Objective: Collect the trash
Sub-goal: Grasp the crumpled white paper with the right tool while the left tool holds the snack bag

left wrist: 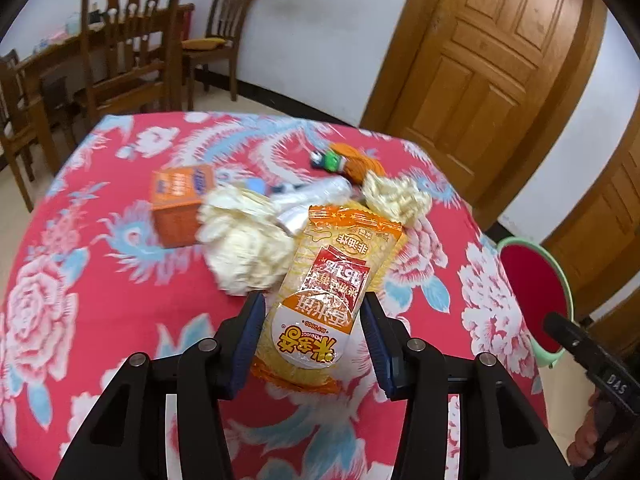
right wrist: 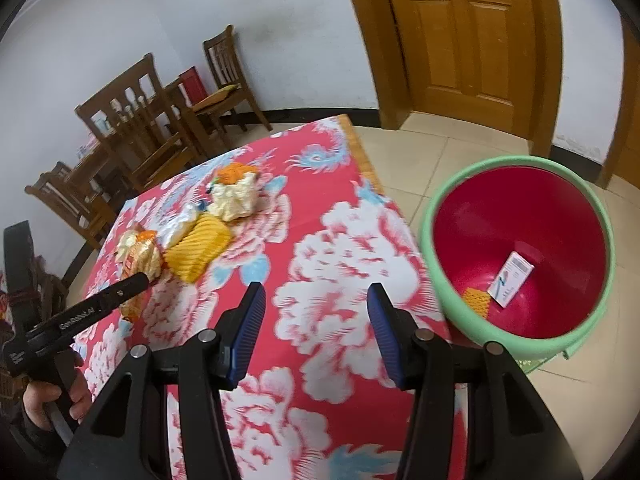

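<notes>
An orange and yellow snack packet (left wrist: pixel 324 280) sits between the blue pads of my left gripper (left wrist: pixel 314 300), which is shut on it; the right wrist view shows the packet (right wrist: pixel 140 256) raised off the cloth at that gripper's tip. More trash lies beyond on the table: an orange box (left wrist: pixel 180 200), two crumpled tissues (left wrist: pixel 244 248) (left wrist: pixel 396 198), clear plastic (left wrist: pixel 312 196) and a yellow ribbed packet (right wrist: pixel 198 248). My right gripper (right wrist: pixel 316 288) stands open and empty over the table's right edge, beside the red bin with a green rim (right wrist: pixel 516 162).
The bin on the tiled floor holds a white box (right wrist: pixel 511 278) and an orange scrap (right wrist: pixel 476 300). The table (left wrist: pixel 100 340) wears a red floral cloth. Wooden chairs (left wrist: pixel 132 40) stand behind it on the left, and wooden doors (left wrist: pixel 480 60) on the right.
</notes>
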A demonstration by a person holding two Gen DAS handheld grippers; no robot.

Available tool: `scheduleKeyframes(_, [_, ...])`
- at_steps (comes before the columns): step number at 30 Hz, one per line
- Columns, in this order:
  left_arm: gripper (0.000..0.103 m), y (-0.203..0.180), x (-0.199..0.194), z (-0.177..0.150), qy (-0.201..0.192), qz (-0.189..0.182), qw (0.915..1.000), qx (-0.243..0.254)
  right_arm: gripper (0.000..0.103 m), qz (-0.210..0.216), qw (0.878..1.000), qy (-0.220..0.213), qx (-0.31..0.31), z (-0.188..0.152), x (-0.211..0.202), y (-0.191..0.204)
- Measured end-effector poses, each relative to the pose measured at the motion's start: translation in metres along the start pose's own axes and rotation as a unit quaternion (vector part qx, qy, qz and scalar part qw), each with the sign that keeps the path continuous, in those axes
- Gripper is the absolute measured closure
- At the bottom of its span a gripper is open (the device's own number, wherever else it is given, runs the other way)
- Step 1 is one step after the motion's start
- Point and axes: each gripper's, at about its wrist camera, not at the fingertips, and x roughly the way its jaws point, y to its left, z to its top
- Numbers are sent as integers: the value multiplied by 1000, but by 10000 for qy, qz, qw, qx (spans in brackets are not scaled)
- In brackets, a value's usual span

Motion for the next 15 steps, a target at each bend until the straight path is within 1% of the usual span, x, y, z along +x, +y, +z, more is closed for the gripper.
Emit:
scheduleKeyframes(5, [53, 19, -20, 2, -231, 231, 9993, -200, 49, 158, 9997, 41, -197, 2, 7, 23])
scheduleKeyframes(10, [53, 41, -32, 4, -375, 470, 9974, -403, 49, 310, 9988, 77, -375, 5, 15, 49])
scheduleKeyframes(15, [53, 62, -34, 3, -403, 606, 9954, -627, 49, 476, 9970, 160, -596, 6, 26, 78])
